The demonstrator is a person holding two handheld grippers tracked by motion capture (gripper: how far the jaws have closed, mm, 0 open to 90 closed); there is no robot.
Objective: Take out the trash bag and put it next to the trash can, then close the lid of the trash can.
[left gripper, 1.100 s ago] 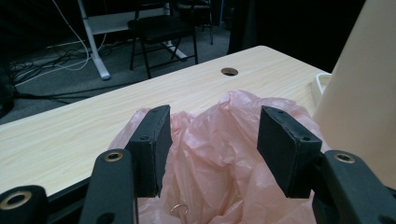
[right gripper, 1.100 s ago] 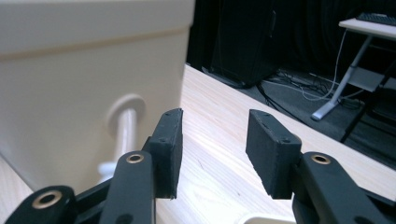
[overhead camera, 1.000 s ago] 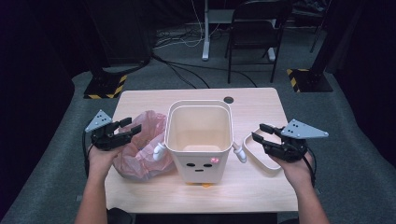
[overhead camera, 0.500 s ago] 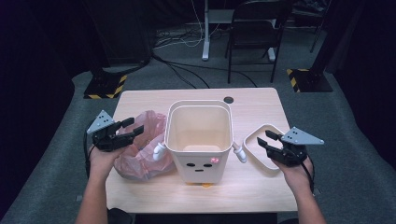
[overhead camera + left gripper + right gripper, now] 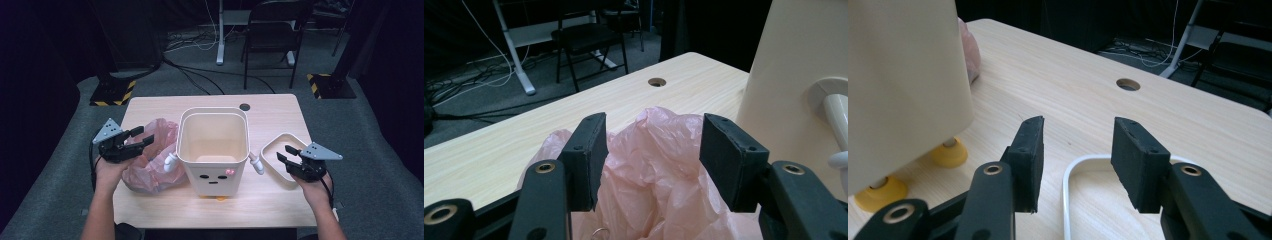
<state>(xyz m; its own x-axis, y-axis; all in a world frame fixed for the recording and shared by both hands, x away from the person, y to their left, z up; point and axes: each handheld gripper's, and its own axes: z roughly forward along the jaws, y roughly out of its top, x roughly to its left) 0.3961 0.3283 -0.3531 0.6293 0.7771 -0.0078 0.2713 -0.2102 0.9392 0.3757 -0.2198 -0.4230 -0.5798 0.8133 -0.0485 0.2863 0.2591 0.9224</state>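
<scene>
Crumpled pink plastic bag [image 5: 150,157] at the cream bin's [image 5: 212,145] nine o'clock: left gripper [image 5: 134,140] hovers open above it, likely about to pinch; right gripper [image 5: 284,156] open over the white ring frame [image 5: 272,145] at three o'clock.

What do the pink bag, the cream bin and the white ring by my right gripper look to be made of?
The pink bag looks like thin plastic film: translucent, crumpled, with soft glossy creases. The cream bin seems to be moulded hard plastic with a smooth matte finish: even colour and rounded corners. The white ring is probably rigid plastic too, smooth with a slight sheen along its thin edge, though that is less certain.
</scene>
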